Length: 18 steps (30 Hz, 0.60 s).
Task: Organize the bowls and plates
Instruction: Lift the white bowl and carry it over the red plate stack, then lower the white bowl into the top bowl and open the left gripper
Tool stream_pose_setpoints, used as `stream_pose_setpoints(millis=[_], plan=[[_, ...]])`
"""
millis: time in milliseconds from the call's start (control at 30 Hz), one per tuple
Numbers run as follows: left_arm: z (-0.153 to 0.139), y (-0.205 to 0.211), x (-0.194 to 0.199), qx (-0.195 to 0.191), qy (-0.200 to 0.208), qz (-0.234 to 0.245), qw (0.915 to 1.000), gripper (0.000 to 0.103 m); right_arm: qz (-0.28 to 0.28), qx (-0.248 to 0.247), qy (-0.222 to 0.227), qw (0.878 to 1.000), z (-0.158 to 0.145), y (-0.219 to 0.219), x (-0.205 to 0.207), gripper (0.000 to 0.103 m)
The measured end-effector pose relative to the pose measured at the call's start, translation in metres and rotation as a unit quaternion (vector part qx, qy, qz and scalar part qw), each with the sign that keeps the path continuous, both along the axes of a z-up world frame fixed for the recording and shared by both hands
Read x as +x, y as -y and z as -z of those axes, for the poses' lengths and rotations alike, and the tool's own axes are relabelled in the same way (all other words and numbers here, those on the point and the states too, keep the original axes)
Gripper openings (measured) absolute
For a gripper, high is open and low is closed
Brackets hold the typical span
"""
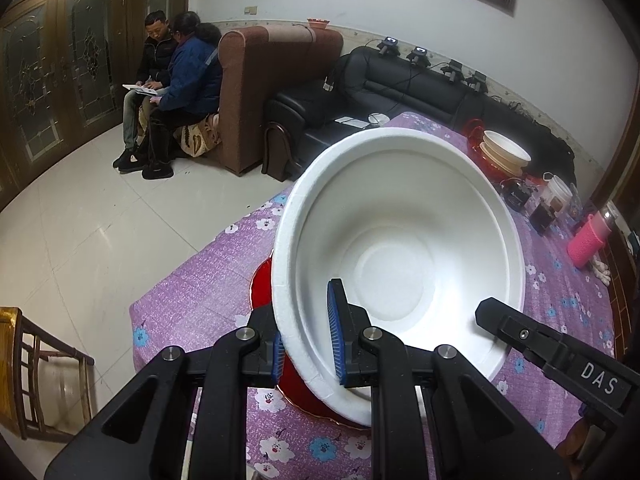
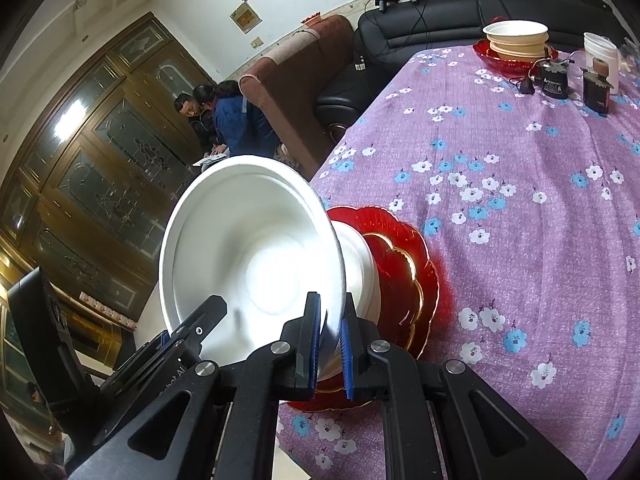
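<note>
- Gripping a white bowl's rim, both grippers, left and right, were clamped shut on it.
- Bowl sat tilted over red plates on the table.

White foam bowls: 1, centre of the left wrist view.
Red scalloped plates: 2 stacked, beneath that bowl.
Cream bowls: 2 stacked, at 1 o'clock in the right wrist view.
Red glass dishes: 1, under the cream bowls.
Grippers: 2, the left gripper and the right gripper.
Pink bottles: 1, at 3 o'clock.
People seated: 2, at 10 o'clock.
</note>
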State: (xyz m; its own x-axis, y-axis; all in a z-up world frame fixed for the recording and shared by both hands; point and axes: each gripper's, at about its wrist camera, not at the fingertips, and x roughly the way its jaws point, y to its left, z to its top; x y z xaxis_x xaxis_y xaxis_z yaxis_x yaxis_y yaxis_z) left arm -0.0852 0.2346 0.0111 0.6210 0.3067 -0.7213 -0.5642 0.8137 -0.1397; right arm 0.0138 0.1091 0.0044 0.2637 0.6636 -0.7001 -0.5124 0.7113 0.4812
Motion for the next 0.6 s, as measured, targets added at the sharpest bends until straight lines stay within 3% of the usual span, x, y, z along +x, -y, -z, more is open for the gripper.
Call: stream_pose_setpoints(millis=[600], plan=[[0.005, 0.000, 0.007, -0.005, -0.005, -0.004, 1.0000, 0.016, -0.002, -0.008, -0.019, 1.000, 0.011, -0.006, 0.008, 0.013]])
